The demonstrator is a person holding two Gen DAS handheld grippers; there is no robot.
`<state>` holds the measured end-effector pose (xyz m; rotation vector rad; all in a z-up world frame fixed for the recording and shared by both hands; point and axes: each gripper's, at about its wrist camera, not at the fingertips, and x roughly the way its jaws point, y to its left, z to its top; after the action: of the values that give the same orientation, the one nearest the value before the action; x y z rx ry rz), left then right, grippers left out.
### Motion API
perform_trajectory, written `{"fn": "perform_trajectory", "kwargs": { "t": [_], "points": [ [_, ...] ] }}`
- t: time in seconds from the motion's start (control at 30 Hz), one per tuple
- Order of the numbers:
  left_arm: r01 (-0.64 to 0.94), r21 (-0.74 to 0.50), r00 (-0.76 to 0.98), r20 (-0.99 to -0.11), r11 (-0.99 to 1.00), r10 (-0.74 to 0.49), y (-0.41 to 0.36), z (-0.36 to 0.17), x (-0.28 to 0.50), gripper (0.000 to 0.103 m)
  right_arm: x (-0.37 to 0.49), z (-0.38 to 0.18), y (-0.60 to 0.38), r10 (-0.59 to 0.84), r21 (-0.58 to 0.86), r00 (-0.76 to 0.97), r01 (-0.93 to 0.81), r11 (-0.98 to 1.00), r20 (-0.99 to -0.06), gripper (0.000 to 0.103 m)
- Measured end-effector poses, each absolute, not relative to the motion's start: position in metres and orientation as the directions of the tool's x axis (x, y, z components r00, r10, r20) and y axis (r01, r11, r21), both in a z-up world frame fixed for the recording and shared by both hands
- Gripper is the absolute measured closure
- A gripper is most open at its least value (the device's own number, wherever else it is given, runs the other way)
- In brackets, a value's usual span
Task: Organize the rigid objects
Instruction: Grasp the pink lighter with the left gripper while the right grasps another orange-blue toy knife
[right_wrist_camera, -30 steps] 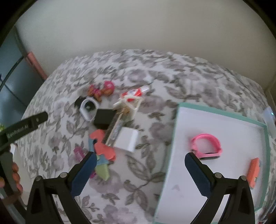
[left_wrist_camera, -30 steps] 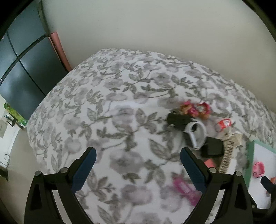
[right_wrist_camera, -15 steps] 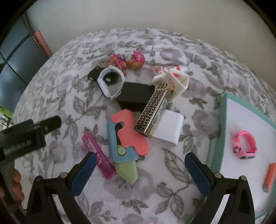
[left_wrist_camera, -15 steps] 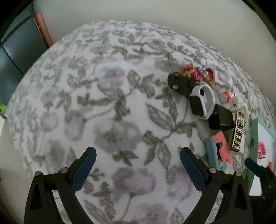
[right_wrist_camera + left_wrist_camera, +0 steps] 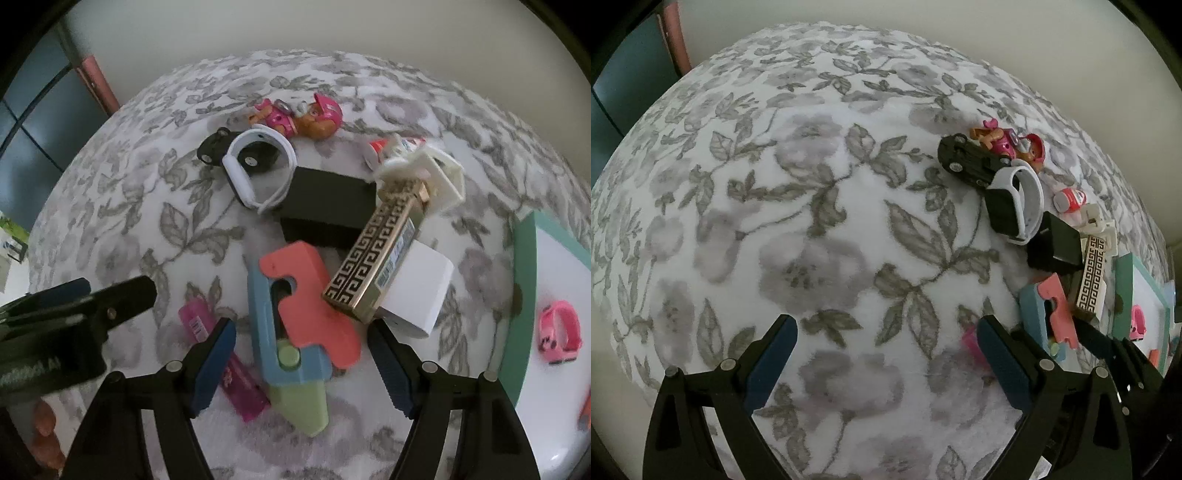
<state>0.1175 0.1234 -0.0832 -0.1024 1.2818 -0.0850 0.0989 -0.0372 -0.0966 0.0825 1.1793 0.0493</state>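
Grey-flowered bedding [image 5: 122,206] carries the whole pile, soft ground that will give under a push. Nearest, the right gripper [image 5: 301,363] has just been narrowing its jaws, which now straddle the blue, coral and green toy cutter [image 5: 291,332] without pressing it. It looks like light, stiff, smooth plastic, best pinched across the flat blue body, since the coral slider may shift. At 9 o'clock a pink tube [image 5: 225,358] lies just beside it; at 1 o'clock a patterned box [image 5: 373,258] leans on a white block [image 5: 417,291]. The teal tray [image 5: 521,295] sits at 3 o'clock. The left gripper [image 5: 886,354] hangs wide, empty over bare cloth.
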Motion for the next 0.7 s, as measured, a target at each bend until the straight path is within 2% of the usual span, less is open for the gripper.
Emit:
{"fn": "perform_trajectory", "kwargs": {
  "t": [0.07,0.13,0.2,0.27,0.5,0.7],
  "points": [
    [0.006,-0.124,0.277,-0.953,0.992,-0.121,0.122,-0.085,0.118,0.005,0.101,-0.097,-0.034,0.073,0.08,0.391,0.002,0.997,-0.918,0.027],
    [0.007,-0.12,0.274,-0.955,0.993,-0.117,0.12,-0.086,0.118,0.005,0.101,-0.097,-0.033,0.053,0.057,0.396,-0.002,0.998,-0.917,0.034],
    [0.009,-0.119,0.269,-0.956,0.993,-0.117,0.118,-0.087,0.119,0.005,0.102,-0.097,-0.03,0.024,0.025,0.395,-0.005,1.0,-0.918,0.047],
    [0.013,-0.123,0.264,-0.957,0.992,-0.122,0.115,-0.087,0.118,0.005,0.101,-0.096,-0.032,0.035,0.04,0.394,0.003,0.999,-0.918,0.052],
    [0.043,-0.128,0.236,-0.962,0.991,-0.135,0.093,-0.089,0.115,0.005,0.086,-0.092,-0.051,0.052,0.065,0.363,0.022,0.998,-0.93,0.052],
    [0.075,-0.079,0.204,-0.974,0.994,-0.093,0.069,-0.1,0.118,0.006,0.075,-0.093,-0.064,0.052,0.076,0.335,0.059,0.995,-0.941,0.052]
  ]
}}
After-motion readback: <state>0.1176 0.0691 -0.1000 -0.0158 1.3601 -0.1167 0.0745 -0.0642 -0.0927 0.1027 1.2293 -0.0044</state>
